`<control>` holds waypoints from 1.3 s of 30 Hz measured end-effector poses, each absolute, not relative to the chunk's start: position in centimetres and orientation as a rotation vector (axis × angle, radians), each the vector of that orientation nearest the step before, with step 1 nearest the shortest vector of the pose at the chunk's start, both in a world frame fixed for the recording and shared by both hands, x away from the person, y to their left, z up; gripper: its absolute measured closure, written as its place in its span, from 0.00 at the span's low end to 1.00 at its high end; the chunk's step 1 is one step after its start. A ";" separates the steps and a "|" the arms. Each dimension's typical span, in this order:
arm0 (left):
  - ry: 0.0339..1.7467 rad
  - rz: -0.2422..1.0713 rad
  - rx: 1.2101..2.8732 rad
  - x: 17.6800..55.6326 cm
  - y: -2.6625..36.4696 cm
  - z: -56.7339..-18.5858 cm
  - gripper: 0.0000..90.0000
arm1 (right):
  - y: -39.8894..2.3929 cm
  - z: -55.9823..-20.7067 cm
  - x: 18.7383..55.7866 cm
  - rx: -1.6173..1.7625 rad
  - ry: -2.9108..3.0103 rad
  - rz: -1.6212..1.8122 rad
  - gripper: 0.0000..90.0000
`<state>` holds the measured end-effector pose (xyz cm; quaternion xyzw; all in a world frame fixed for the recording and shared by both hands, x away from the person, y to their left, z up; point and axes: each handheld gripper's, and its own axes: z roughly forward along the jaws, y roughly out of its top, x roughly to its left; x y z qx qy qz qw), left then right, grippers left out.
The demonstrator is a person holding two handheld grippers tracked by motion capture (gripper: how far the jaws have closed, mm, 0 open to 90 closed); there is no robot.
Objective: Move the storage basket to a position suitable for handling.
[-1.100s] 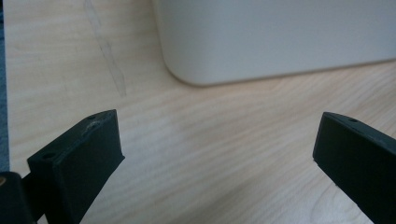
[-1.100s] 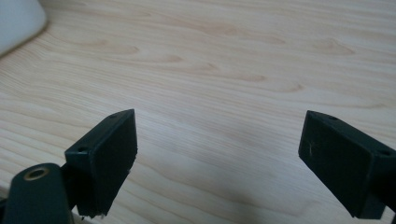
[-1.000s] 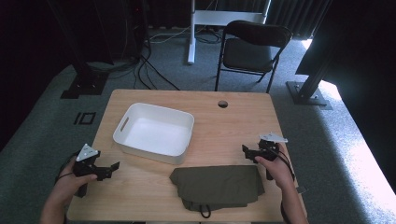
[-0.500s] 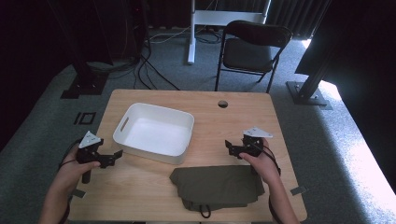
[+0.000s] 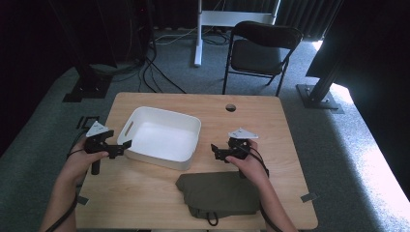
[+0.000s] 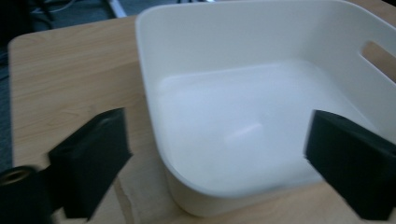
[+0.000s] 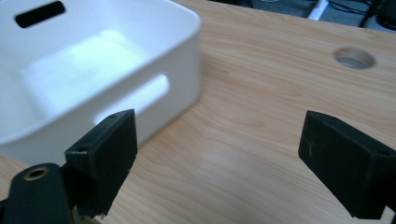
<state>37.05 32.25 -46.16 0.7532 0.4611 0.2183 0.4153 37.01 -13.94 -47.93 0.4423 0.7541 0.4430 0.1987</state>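
A white plastic bin [image 5: 164, 137] with slot handles stands empty on the left half of the wooden table [image 5: 270, 125]. An olive green folded cloth [image 5: 220, 193] lies at the front edge, right of the middle. My left gripper [image 5: 123, 145] hovers at the bin's left side and points at it. In the left gripper view its jaws [image 6: 217, 121] stand wide and have just been closing a little, with the bin [image 6: 243, 116] just ahead and nothing pressed between them. My right gripper [image 5: 215, 152] is open to the right of the bin, above the cloth's far edge, and faces the bin wall [image 7: 116, 88].
A round cable hole [image 5: 230, 107] sits near the table's far edge. Behind the table are a folding chair [image 5: 263, 50], a white stand's foot [image 5: 198, 43] and loose cables [image 5: 154, 72] on grey carpet. Bare wood [image 7: 261, 93] lies between the right gripper and the hole.
Both hands have moved inward toward the bin. The left gripper rose and went right to the bin's left wall. The right gripper slid left from the table's right side to beside the bin.
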 end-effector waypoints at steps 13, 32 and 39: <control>1.257 0.604 1.879 39.1 32.4 -47.0 0.27 | -8.1 -47.1 37.4 1.177 2.141 1.304 0.21; 1.366 0.615 1.859 40.3 31.7 -48.1 0.76 | -5.0 -48.3 37.4 1.227 2.236 1.202 0.54; 1.447 0.628 1.856 40.4 30.9 -48.4 0.91 | -4.7 -48.1 37.4 1.288 2.222 1.178 0.57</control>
